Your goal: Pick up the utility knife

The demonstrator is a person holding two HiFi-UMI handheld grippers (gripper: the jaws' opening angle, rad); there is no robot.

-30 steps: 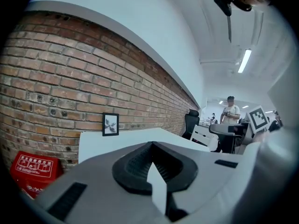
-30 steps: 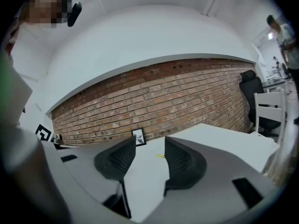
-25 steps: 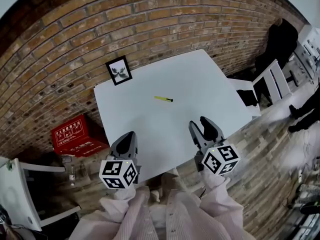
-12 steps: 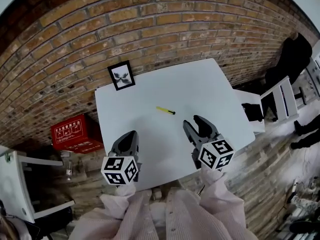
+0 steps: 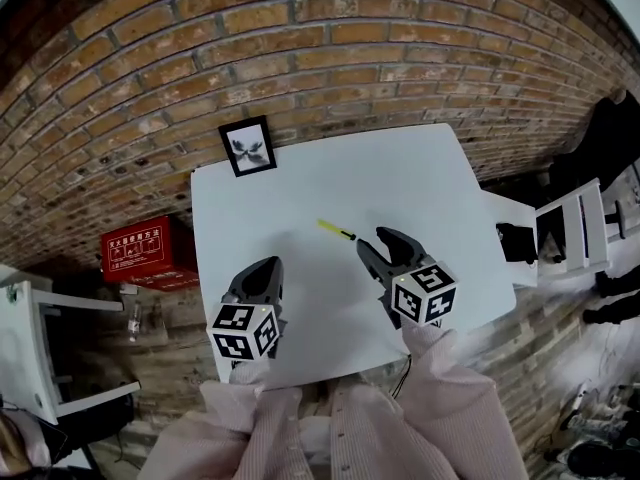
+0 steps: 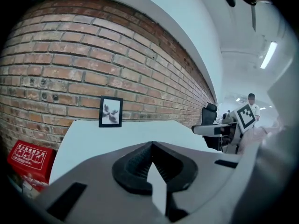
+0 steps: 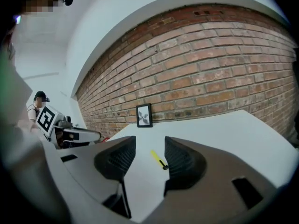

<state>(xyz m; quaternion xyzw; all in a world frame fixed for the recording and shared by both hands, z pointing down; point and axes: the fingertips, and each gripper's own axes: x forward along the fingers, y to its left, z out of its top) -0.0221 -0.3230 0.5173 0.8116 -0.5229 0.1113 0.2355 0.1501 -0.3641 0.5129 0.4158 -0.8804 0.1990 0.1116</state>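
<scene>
A slim yellow utility knife (image 5: 334, 230) with a black end lies on the white table (image 5: 420, 183), near its middle. My right gripper (image 5: 380, 244) hovers just right of and near the knife, jaws open and empty. In the right gripper view the knife (image 7: 158, 159) shows between the two open jaws, a short way ahead, closer to the right pad (image 7: 180, 161). My left gripper (image 5: 262, 272) sits at the table's near left part, its jaws shut on nothing; in the left gripper view the left gripper (image 6: 150, 149) has its pads meeting at the tip.
A small black-framed picture (image 5: 247, 146) leans on the brick wall at the table's far left edge. A red box (image 5: 140, 253) sits on the floor left of the table. White chairs (image 5: 565, 230) stand to the right, with another chair (image 5: 35, 343) at the left.
My right gripper has moved forward and left over the table, closing in on the knife. The left gripper has hardly shifted. The knife lies where it was.
</scene>
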